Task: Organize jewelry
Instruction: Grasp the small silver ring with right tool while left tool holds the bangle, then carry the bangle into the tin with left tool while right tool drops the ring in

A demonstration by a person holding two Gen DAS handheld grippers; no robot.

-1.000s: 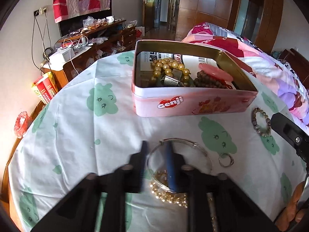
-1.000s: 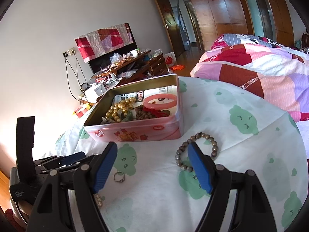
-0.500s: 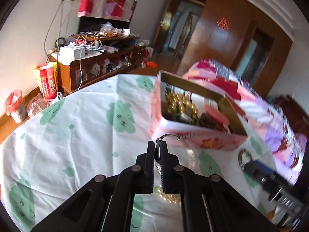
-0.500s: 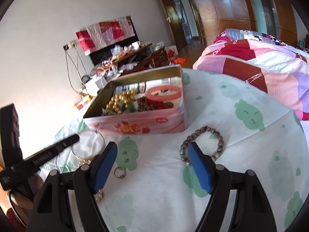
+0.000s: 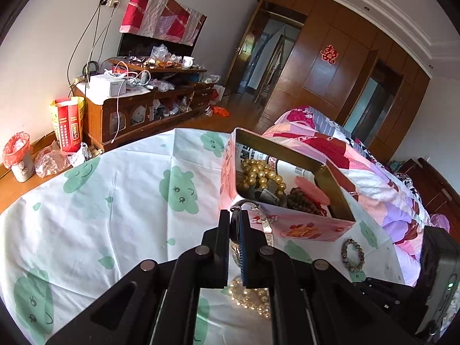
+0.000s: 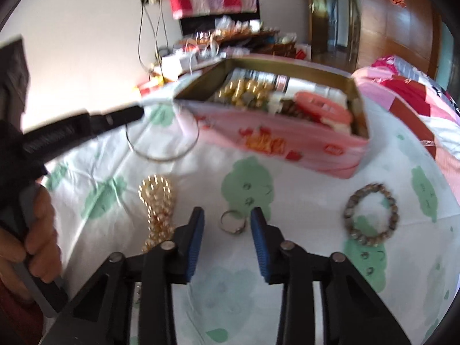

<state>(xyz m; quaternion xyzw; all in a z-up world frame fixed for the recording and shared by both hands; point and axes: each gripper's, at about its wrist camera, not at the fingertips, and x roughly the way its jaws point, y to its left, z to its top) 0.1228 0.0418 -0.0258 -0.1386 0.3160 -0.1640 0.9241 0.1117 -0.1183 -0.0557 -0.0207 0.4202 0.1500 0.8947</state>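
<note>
- Left wrist view: the left hand-held gripper point(image 5: 236, 230) is pinched on a silver bangle point(image 5: 266, 227), held above the tabletop point(image 5: 115, 201) just short of the pink tin point(image 5: 287, 224)'s near corner; bare cloth lies to its left.
- Bangle hangs as a loop, its plane facing the right camera point(image 6: 162, 141).
- Right wrist view alone shows the right hand-held gripper point(image 6: 227, 230) spread around a ring point(image 6: 233, 224), pearls point(image 6: 158, 210) left, a beaded bracelet point(image 6: 371, 215) right.
</note>
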